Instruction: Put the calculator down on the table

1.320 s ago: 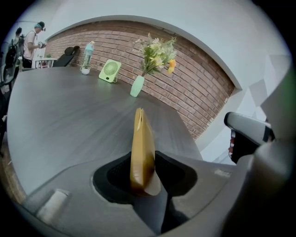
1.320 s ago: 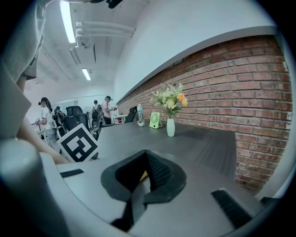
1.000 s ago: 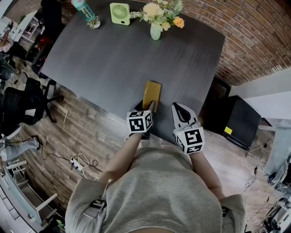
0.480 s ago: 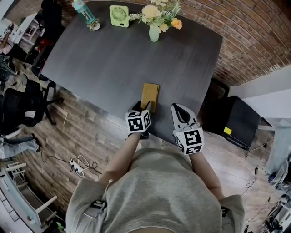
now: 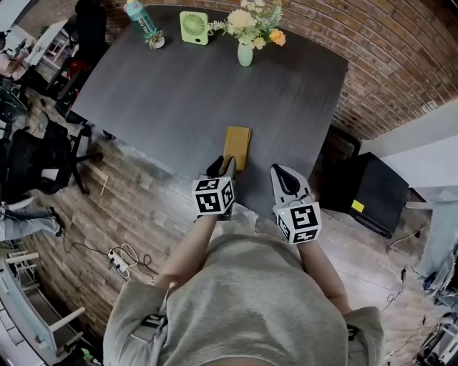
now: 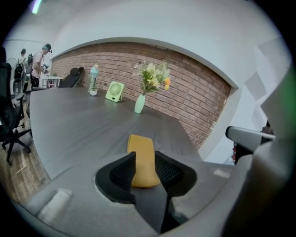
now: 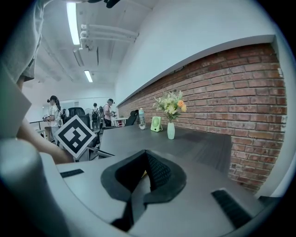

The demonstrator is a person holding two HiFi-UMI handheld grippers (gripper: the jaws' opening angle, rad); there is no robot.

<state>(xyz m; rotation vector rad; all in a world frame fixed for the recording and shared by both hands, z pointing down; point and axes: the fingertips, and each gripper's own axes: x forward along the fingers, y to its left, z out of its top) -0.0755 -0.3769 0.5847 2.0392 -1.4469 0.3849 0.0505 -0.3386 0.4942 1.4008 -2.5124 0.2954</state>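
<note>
Count on the bench — one calculator, one fan, one bottle, one vase of flowers. Two tools — left tool, right tool. Off the bench: one office chair, one black cabinet.

Along the far edge of the dark grey counter stand a teal water bottle, a small light-green desk fan and a pale green vase of flowers. A black office chair sits off its left edge, and a black cabinet off its right.
</note>
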